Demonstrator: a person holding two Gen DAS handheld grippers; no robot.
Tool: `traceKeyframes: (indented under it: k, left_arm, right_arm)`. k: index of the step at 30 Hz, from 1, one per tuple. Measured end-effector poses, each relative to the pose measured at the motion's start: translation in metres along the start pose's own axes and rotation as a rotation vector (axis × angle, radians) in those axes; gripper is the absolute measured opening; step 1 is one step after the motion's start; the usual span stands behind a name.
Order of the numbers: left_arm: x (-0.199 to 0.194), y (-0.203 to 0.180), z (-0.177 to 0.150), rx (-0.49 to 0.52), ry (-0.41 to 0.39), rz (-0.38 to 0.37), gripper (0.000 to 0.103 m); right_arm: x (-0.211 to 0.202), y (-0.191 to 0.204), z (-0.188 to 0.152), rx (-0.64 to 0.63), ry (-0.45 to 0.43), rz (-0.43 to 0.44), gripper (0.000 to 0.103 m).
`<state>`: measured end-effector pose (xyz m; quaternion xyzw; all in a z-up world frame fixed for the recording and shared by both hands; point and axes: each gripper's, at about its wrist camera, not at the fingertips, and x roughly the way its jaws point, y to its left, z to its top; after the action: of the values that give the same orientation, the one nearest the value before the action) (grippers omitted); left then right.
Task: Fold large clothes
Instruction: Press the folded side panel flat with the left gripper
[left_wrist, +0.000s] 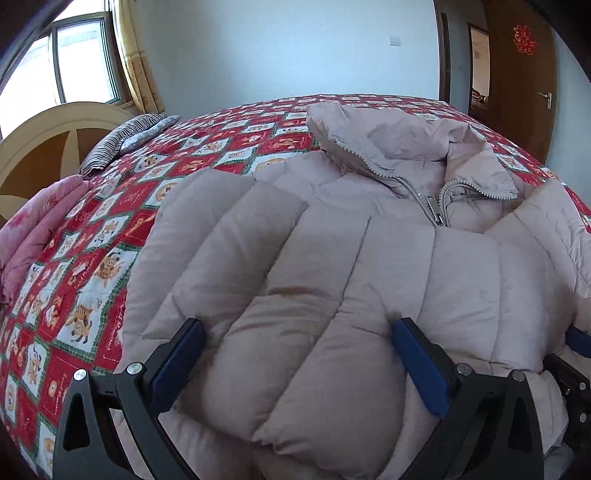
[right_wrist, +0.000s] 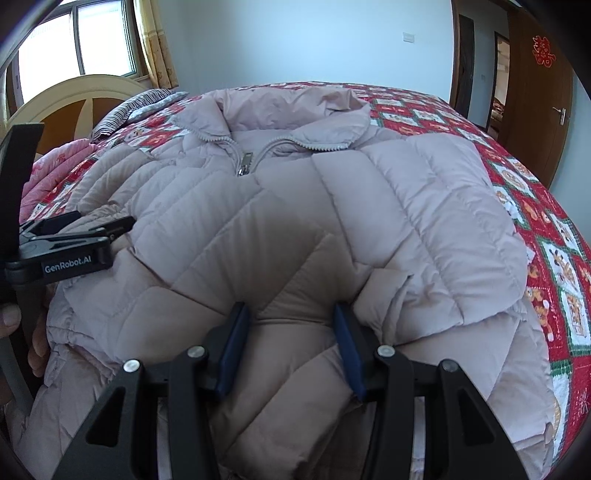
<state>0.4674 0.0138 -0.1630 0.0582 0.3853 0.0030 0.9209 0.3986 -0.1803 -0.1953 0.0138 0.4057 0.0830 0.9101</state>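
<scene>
**Puffy jacket on the bed, a gripper at each side of its near edge**

The pale pink quilted jacket lies spread on the bed, front up, collar at the far end and the hem toward the cameras. Its zipper is closed up to the chest, with the metal pull hanging just below the open collar. The sleeves are folded in across the body, so the padded panels overlap in the middle.

The left gripper sits low over the near part of the jacket with its blue-padded fingers set wide apart; a thick bulge of quilted fabric fills the gap between them and the pads press into it on both sides. The right gripper stands with its jaws spread less widely, a fold of fabric rising between the two pads and touching them. In the right wrist view the left gripper shows from the side at the left edge, resting on the jacket.

Under the jacket is a red, white and green patterned quilt. At the far left lie a striped pillow and a folded pink blanket, against a cream and brown headboard. Behind are a window with a yellow curtain, a white wall, and at the far right a brown door with a red paper decoration.
</scene>
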Motion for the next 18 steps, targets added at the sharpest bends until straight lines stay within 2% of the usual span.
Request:
traceKeyframes:
  k: [7,18]
  left_arm:
    - [0.004,-0.010,-0.006,0.034,-0.012,0.046,0.102]
    - [0.009,-0.016,-0.009,0.056,-0.011,0.073,0.102]
  right_arm:
    - [0.000,0.000,0.000,-0.004,0.001,-0.006,0.050]
    - [0.002,-0.002,0.000,0.009,-0.004,0.007,0.051]
